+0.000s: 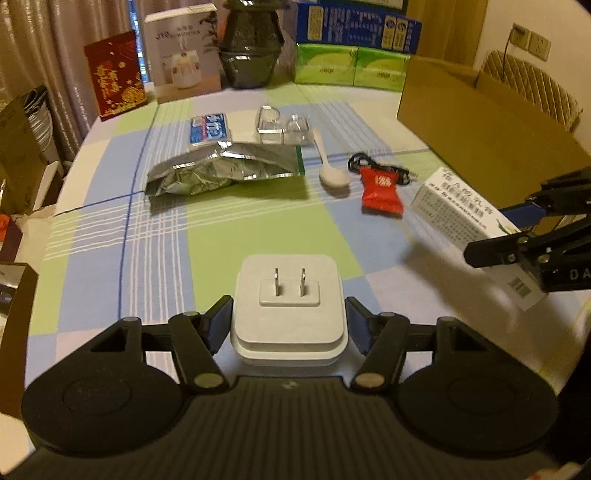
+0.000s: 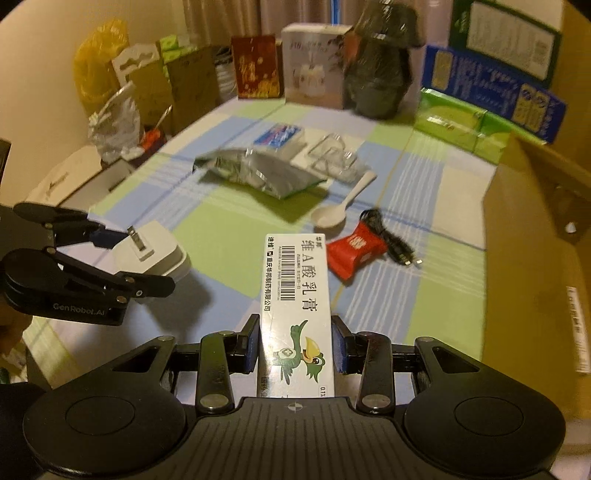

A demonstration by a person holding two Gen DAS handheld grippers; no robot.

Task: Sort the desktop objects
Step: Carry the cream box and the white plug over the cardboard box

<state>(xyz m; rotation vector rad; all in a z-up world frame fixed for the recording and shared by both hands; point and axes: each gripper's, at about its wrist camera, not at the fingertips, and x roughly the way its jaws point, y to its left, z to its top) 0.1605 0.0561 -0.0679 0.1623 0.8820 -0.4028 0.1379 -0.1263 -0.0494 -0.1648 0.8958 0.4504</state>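
Note:
My left gripper [image 1: 290, 319] is shut on a white plug adapter [image 1: 290, 295], prongs up, held above the checked tablecloth; it also shows in the right wrist view [image 2: 147, 254]. My right gripper [image 2: 295, 341] is shut on a white medicine box [image 2: 295, 302] with a green bird, also in the left wrist view [image 1: 465, 218]. On the table lie a silver foil bag [image 1: 225, 171], a blue packet [image 1: 208, 127], a clear plastic holder [image 1: 280, 123], a white spoon [image 1: 330, 171], a red candy packet [image 1: 380, 190] and a black cable [image 1: 369, 162].
An open cardboard box [image 1: 480, 136] stands at the right edge of the table. Along the back stand a red gift box [image 1: 114, 75], a white appliance box [image 1: 183, 51], a dark wrapped jar [image 1: 251, 48], green tissue packs [image 1: 351, 66] and a blue carton [image 1: 358, 27].

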